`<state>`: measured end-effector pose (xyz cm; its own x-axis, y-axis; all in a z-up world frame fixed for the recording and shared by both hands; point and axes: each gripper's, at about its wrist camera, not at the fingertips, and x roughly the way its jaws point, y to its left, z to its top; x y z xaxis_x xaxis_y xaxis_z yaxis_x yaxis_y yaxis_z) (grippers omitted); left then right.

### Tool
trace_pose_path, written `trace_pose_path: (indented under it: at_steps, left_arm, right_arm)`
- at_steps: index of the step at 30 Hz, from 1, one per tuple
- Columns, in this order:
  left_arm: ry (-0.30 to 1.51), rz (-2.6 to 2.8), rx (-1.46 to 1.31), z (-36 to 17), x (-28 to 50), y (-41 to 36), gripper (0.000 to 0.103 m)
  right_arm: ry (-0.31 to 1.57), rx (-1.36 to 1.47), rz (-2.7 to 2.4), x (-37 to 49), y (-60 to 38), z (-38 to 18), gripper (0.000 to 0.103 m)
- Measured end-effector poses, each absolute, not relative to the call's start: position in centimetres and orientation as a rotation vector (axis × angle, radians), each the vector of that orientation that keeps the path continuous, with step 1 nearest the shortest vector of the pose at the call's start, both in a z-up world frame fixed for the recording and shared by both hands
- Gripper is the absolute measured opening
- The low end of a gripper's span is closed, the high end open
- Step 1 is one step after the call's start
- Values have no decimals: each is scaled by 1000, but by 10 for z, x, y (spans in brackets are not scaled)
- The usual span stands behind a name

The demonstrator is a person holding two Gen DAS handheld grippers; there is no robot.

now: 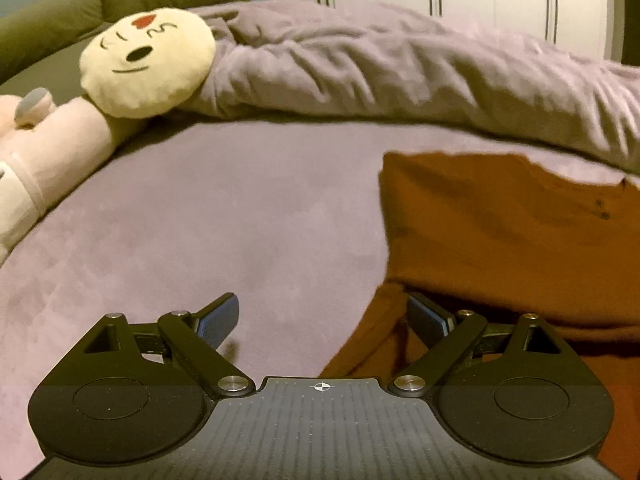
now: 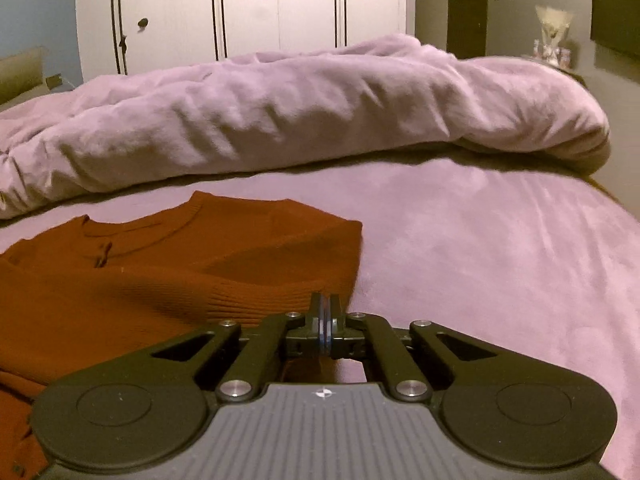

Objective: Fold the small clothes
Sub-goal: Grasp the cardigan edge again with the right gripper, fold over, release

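A rust-orange knit sweater (image 1: pixel 500 236) lies partly folded on the purple bed sheet (image 1: pixel 240 232). My left gripper (image 1: pixel 326 316) is open, low over the sheet at the sweater's left edge, and its right finger (image 1: pixel 428 316) touches the fabric. In the right wrist view the sweater (image 2: pixel 160 276) lies to the left with its neckline far from me. My right gripper (image 2: pixel 325 312) is shut at the sweater's near right ribbed edge. I cannot tell whether cloth is pinched between its pads.
A bunched purple duvet (image 1: pixel 400 64) (image 2: pixel 300 112) lies across the bed behind the sweater. A round cream face cushion (image 1: pixel 148 60) and a pink plush toy (image 1: pixel 52 144) sit at the left. White wardrobe doors (image 2: pixel 240 8) stand behind the bed.
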<state>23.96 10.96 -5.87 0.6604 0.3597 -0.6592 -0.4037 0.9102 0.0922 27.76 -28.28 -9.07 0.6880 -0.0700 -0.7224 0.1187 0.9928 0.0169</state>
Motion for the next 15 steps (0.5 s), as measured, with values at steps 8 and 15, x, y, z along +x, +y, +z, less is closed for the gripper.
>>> trace_pose_path:
  at_steps: [8,15]
  left_arm:
    - [697,367,-50,-45,259,84,95]
    - [762,271,-7,-70,300,49,96]
  right_arm:
    - [748,106,-41,275,-265,-74,2]
    - [743,-67,183,284,-184,-90,4]
